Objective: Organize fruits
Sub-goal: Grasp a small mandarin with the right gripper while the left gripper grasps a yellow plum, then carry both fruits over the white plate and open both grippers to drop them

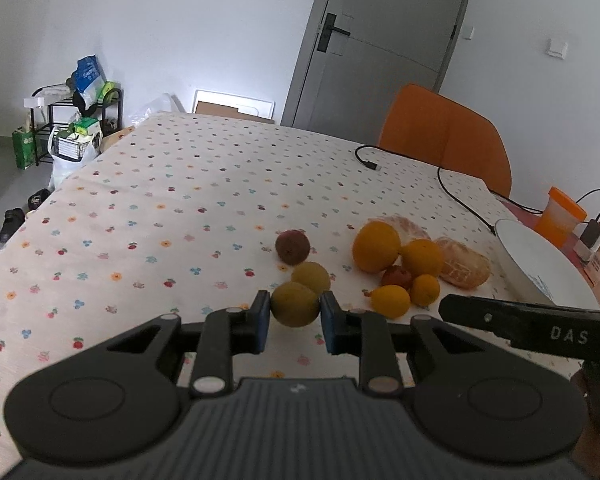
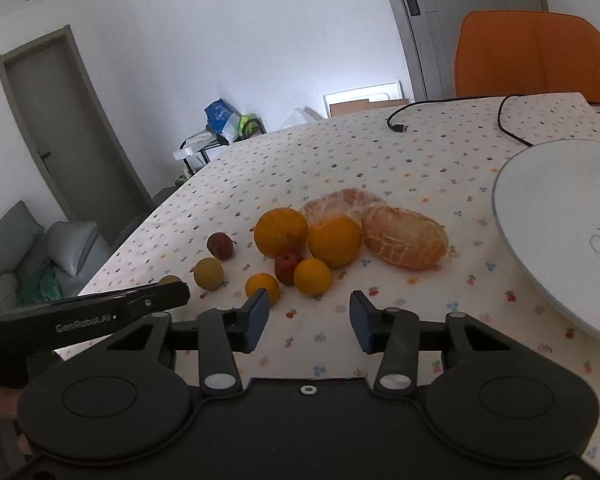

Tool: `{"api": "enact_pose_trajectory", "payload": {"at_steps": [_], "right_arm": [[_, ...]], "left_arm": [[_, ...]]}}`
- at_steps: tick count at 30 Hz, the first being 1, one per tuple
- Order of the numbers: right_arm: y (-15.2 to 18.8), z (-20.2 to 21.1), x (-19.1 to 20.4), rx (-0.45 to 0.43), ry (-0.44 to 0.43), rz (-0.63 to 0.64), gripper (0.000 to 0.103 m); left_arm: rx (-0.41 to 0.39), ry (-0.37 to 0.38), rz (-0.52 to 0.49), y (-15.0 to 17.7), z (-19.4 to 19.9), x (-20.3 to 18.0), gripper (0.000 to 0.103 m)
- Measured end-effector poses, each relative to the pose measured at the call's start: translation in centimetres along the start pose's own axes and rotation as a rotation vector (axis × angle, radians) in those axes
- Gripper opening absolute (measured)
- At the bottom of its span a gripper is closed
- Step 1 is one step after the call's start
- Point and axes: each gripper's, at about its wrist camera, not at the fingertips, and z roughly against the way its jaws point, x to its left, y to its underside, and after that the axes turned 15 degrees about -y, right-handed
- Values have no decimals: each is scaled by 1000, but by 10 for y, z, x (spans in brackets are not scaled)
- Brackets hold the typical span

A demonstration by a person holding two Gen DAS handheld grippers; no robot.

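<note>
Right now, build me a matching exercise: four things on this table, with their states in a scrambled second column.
1. left gripper
2. right gripper
3. white plate
4. peeled citrus

a. wrapped in clear film
b. fingers apart, nothing between
c. bare, no fruit on it
d. shut on yellow-green fruit

Pairs: 1-d, 2-b, 3-c, 4-a

occl: yellow-green fruit (image 2: 169, 279) mostly behind left gripper (image 2: 100, 308) | cut: white plate (image 2: 548, 216) by rt edge, blue script partly off-frame | hidden: red fruit (image 1: 396, 277) partly behind oranges | contact pads/held fruit (image 1: 295, 304): can't tell
</note>
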Motion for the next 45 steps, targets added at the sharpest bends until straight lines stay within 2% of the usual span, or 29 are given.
{"api": "enact_pose_trajectory", "payload": {"at_steps": [13, 15, 24, 45], "right_arm": [[-10, -28, -7, 16, 13, 8, 35], [-10, -31, -9, 12, 18, 15, 22], [-9, -8, -2, -23, -2, 19, 22], [-3, 80, -21, -171, 106, -16, 22]], "left_arm": [[-4, -15, 18, -1, 3, 6, 25], [-9, -12, 19, -2, 5, 5, 25], [-37, 15, -3, -6, 15, -11, 25], [-104, 129, -92, -12, 41, -76, 25]]}}
